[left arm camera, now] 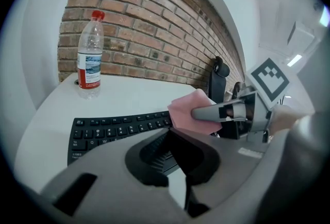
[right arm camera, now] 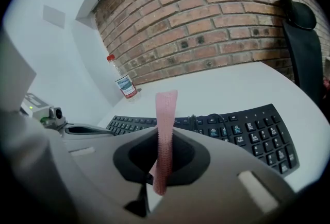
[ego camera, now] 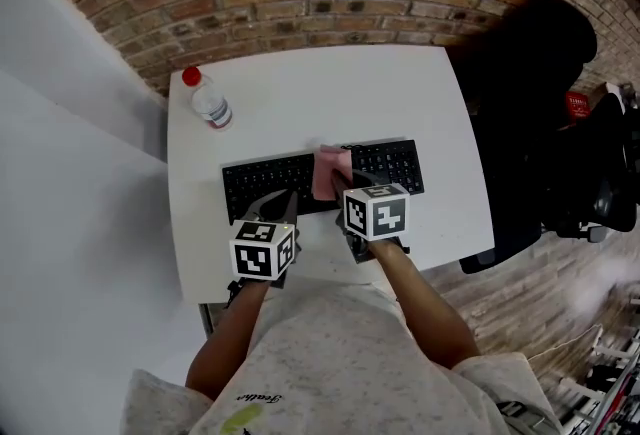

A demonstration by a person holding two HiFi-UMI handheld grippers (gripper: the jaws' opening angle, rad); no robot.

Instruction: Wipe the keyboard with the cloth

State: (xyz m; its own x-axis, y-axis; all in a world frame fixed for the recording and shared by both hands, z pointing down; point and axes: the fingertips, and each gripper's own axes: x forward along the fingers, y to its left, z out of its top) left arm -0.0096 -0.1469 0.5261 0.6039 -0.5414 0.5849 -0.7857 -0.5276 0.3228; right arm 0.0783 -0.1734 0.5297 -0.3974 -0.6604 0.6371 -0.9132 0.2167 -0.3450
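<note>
A black keyboard (ego camera: pixel 268 179) (left arm camera: pixel 111 128) (right arm camera: pixel 252 133) lies across the near half of the white table (ego camera: pixel 320 93). My right gripper (ego camera: pixel 352 187) (right arm camera: pixel 165 133) is shut on a pink cloth (ego camera: pixel 331 170) (right arm camera: pixel 165 115) (left arm camera: pixel 184 109), and holds it over the keyboard's middle. In the right gripper view the cloth stands edge-on as a thin strip between the jaws. My left gripper (ego camera: pixel 283 206) (left arm camera: pixel 169 133) sits at the keyboard's near edge, just left of the cloth. Its jaws meet with nothing between them.
A clear water bottle (ego camera: pixel 209 101) (left arm camera: pixel 89 55) (right arm camera: pixel 125 84) with a red cap stands upright at the table's far left. A black office chair (ego camera: pixel 525 93) (right arm camera: pixel 304 48) is at the table's right side. A brick wall runs behind the table.
</note>
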